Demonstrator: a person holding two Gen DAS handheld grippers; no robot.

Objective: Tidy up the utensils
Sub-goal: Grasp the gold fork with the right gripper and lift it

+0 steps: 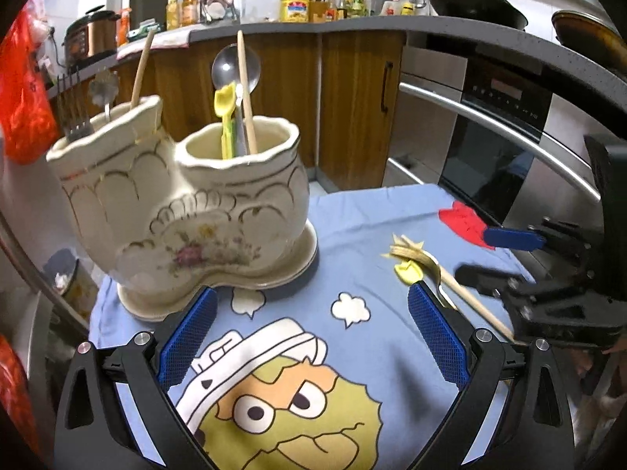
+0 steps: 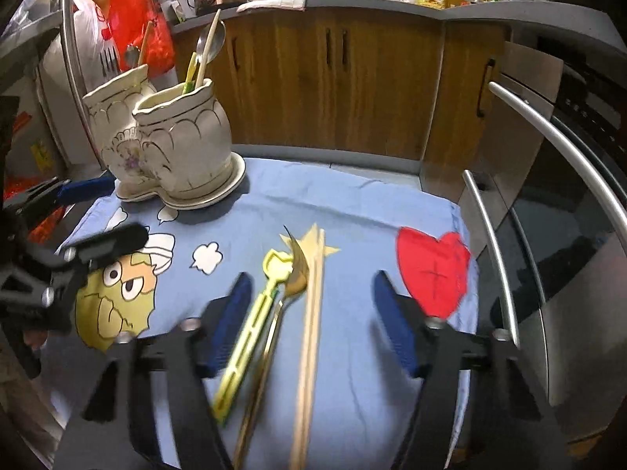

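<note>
Between right gripper [image 2: 309, 321] jaws, blurred chopsticks [image 2: 311, 337]

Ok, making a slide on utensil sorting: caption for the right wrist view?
Open right gripper hovering over a yellow utensil, gold spoon and chopsticks, ceramic holder behind.

left hand-held gripper [image 1: 311, 337]: jaws wide, empty | right hand-held gripper [image 2: 309, 327]: jaws wide, empty

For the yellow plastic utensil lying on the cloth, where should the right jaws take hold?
Grip the yellow utensil at mid-handle, from above. It lies flat, handle pointing toward the open right gripper, and the gold spoon crowds its head, so the lower handle looks freer.
</note>
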